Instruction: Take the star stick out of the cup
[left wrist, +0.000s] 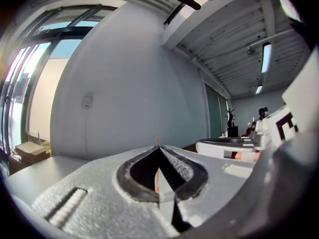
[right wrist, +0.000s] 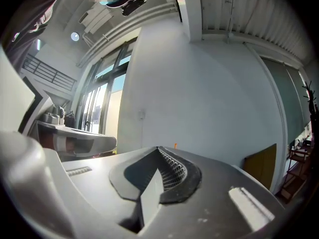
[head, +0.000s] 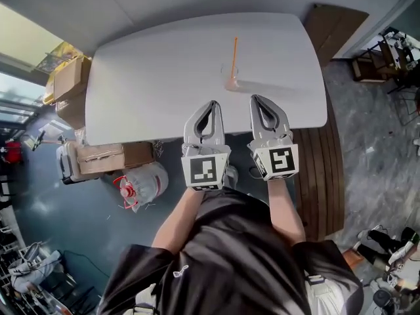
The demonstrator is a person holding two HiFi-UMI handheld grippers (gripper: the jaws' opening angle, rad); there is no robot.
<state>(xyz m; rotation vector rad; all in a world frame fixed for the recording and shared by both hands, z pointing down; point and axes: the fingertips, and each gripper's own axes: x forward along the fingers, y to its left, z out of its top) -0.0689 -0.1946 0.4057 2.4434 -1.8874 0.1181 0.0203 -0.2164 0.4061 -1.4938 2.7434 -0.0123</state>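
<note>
Head view: we've got the star stick [head: 234,52] standing in the clear cup [head: 232,82], about the middle of the white tabletop [head: 144,77]. Left gripper view: our left gripper [left wrist: 158,149] has its fingers pinched together on nothing, with the stick visible beyond the tips. Right gripper view: the right gripper [right wrist: 158,149] is the same deal, closed and empty.

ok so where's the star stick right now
In the head view the star stick stands in the cup on the white table, just ahead of the left gripper and right gripper.
</note>
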